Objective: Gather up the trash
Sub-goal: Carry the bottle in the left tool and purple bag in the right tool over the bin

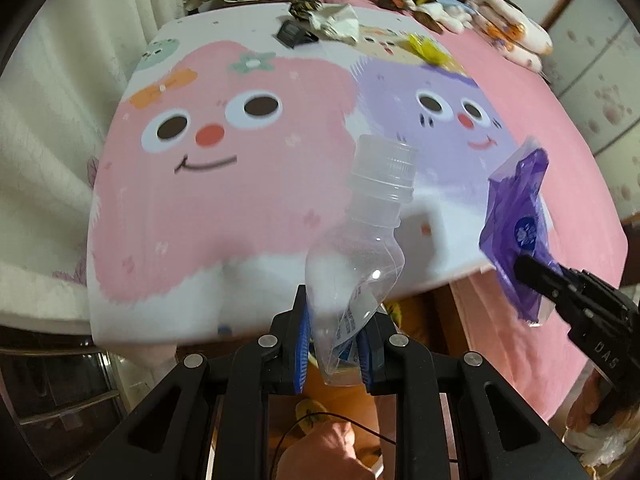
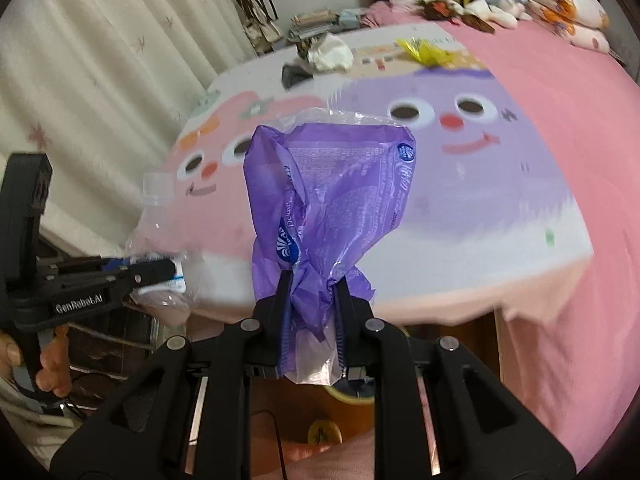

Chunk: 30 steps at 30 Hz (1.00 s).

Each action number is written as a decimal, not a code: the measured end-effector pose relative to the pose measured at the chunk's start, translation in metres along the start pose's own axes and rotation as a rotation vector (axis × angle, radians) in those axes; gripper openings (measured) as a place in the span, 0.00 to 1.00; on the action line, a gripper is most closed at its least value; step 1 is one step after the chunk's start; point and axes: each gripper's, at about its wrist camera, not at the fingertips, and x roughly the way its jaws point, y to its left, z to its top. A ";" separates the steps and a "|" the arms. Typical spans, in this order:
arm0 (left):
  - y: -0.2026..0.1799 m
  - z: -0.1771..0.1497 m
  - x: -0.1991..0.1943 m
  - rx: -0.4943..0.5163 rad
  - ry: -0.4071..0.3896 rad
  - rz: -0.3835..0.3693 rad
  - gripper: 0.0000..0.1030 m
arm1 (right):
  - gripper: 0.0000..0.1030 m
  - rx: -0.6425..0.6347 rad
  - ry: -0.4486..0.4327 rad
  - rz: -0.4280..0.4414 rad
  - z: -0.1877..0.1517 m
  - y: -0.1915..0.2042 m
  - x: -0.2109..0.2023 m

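Carry step. Left gripper [image 1: 334,344] clamps crushed clear bottle [image 1: 360,248]; right gripper [image 2: 310,312] pinches purple wrapper [image 2: 332,200]. More litter [image 1: 334,20] on bed at 12 o'clock. Next: find bin, unseen.

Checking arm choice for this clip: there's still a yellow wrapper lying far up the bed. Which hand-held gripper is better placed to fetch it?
Neither yet: the left hand-held gripper holds the clear bottle, the right the purple wrapper. Once emptied, probably right; the yellow wrapper lies toward that side.

Both wrist cams look fwd along their claws, close over the bed [image 1: 240,208] foot, sharing the cartoon blanket [image 2: 460,184].
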 end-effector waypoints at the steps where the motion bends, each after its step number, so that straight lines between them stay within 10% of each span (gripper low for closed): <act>1: 0.001 -0.010 -0.001 0.010 0.004 -0.004 0.19 | 0.15 0.003 0.013 -0.008 -0.010 0.003 -0.001; 17: -0.022 -0.121 0.057 0.108 0.137 -0.018 0.19 | 0.15 0.034 0.269 -0.077 -0.136 0.002 0.048; 30: -0.023 -0.183 0.259 0.070 0.270 0.059 0.19 | 0.15 0.137 0.428 -0.050 -0.239 -0.073 0.234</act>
